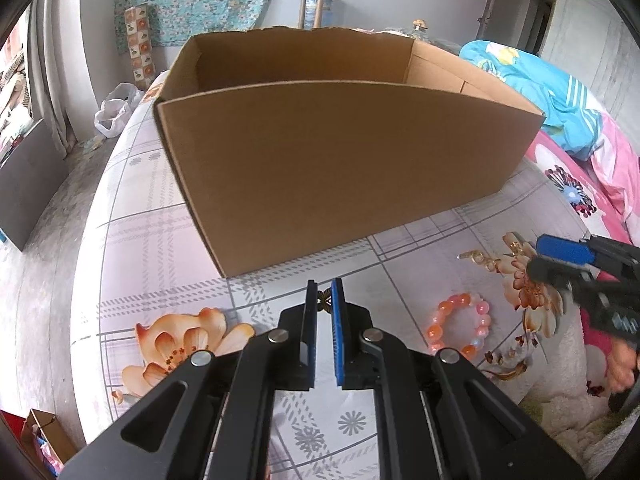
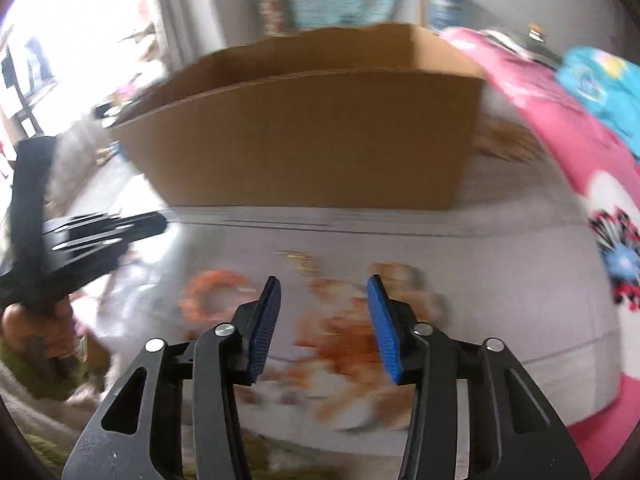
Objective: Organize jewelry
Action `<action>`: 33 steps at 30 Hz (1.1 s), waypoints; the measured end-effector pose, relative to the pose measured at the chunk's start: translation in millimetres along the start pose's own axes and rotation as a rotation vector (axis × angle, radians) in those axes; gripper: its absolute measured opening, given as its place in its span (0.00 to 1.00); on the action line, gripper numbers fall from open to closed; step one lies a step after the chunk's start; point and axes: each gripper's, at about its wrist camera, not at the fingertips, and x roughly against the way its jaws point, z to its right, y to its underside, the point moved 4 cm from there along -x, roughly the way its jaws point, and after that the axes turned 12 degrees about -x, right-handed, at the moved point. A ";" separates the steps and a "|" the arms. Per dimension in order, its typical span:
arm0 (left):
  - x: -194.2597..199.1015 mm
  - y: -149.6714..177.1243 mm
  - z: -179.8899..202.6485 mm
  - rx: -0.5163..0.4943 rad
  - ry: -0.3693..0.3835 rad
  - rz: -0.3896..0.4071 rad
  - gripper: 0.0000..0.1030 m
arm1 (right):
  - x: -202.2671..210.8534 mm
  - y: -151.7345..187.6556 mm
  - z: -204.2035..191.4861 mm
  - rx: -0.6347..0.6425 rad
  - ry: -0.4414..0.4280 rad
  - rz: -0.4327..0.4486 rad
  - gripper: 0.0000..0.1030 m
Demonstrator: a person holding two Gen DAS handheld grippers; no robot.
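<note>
My left gripper [image 1: 325, 289] is shut on a small gold and dark jewelry piece [image 1: 324, 300], held just above the bedsheet in front of an open cardboard box [image 1: 340, 160]. A pink and orange bead bracelet [image 1: 460, 324] lies on the sheet to the right, and a gold trinket [image 1: 478, 258] lies beyond it. My right gripper [image 2: 324, 284] is open and empty, above the sheet; the blurred bracelet [image 2: 214, 294] is to its left and the gold trinket [image 2: 298, 260] lies ahead. The box [image 2: 304, 140] stands beyond. The right gripper also shows in the left wrist view [image 1: 560, 256].
The bed has a pale checked sheet with orange flowers [image 1: 180, 344]. A pink blanket [image 1: 600, 184] and blue cloth [image 1: 552, 92] lie at the right. The bed's left edge drops to a grey floor [image 1: 52, 220] with a white bag [image 1: 114, 110].
</note>
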 end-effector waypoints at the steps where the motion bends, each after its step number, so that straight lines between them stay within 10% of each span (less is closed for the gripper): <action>1: -0.1 -0.1 0.7 -0.002 0.000 -0.001 0.06 | -2.0 -0.6 4.9 -0.007 0.023 0.002 0.36; 15: -1.1 -0.6 3.5 -0.011 0.001 -0.012 0.06 | -25.8 -0.3 17.9 0.251 -0.001 -0.067 0.26; 33: 1.6 -1.8 1.9 -0.014 -0.007 -0.007 0.06 | -24.7 -10.4 33.4 0.231 -0.052 -0.082 0.04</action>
